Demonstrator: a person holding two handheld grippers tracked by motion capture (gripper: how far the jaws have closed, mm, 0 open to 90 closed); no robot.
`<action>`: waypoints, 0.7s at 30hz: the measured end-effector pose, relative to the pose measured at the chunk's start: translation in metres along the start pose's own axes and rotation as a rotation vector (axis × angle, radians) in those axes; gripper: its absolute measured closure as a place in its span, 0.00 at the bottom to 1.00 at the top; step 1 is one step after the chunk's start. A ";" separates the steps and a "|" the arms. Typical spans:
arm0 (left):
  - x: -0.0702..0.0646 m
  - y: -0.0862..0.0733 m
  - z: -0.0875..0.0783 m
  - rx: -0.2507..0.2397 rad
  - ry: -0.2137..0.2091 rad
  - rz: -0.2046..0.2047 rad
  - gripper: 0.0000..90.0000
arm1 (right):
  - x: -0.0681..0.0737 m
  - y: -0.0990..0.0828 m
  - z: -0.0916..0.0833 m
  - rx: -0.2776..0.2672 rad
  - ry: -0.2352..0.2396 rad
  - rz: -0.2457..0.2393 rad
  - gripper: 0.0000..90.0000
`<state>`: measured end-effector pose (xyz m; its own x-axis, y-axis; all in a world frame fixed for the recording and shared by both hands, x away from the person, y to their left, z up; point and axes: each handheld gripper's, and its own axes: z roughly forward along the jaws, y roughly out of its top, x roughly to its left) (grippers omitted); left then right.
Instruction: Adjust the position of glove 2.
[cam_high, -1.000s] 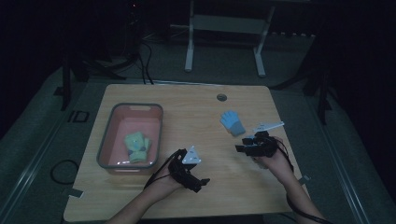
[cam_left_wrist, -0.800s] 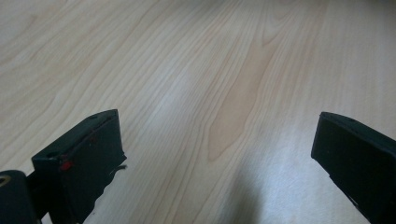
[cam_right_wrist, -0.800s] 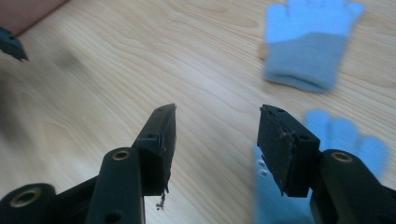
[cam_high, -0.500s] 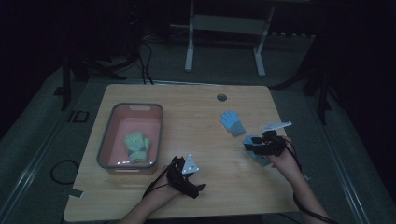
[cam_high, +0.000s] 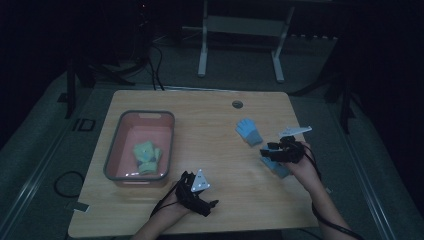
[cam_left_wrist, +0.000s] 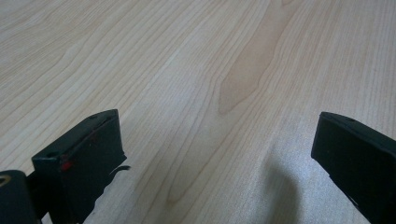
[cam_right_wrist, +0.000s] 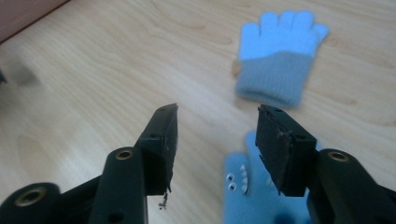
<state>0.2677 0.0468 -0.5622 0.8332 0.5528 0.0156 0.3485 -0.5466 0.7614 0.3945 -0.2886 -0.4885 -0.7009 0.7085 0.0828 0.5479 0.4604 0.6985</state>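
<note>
A light blue glove (cam_high: 248, 131) (cam_right_wrist: 280, 51) lies flat right of the table's middle. A second blue glove (cam_high: 277, 167) (cam_right_wrist: 247, 196) with small white dots lies closer to the front, partly under my right gripper (cam_high: 267, 149) (cam_right_wrist: 217, 126). That gripper hovers low over this glove, its jaws apart with only table and glove edge below them. My left gripper (cam_high: 210, 204) (cam_left_wrist: 215, 140) sits near the front edge with jaws wide over bare wood. Green gloves (cam_high: 146, 156) lie inside a pink bin (cam_high: 114, 150) at the left.
A small round grommet (cam_high: 237, 104) sits in the table near its far edge. A metal stand (cam_high: 240, 30) and cables are on the dark floor beyond the table. Bare wood lies between the bin and the blue gloves.
My left gripper has sunk and drifted a little toward the table's front edge. The right gripper has stayed over the nearer blue glove.
</note>
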 end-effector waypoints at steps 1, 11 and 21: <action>0.000 0.000 0.000 -0.002 -0.004 -0.003 0.03 | -0.001 0.002 0.002 0.000 -0.003 0.002 0.54; 0.001 -0.002 -0.001 -0.009 -0.018 -0.004 0.03 | -0.011 0.029 0.026 0.016 -0.020 -0.027 0.55; 0.002 -0.003 -0.002 -0.020 -0.026 -0.004 0.03 | -0.025 0.043 0.061 0.027 -0.058 -0.034 0.62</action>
<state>0.2672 0.0506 -0.5635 0.8429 0.5381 -0.0043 0.3433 -0.5317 0.7743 0.4631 -0.2543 -0.5038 -0.6919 0.7218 0.0178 0.5374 0.4983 0.6804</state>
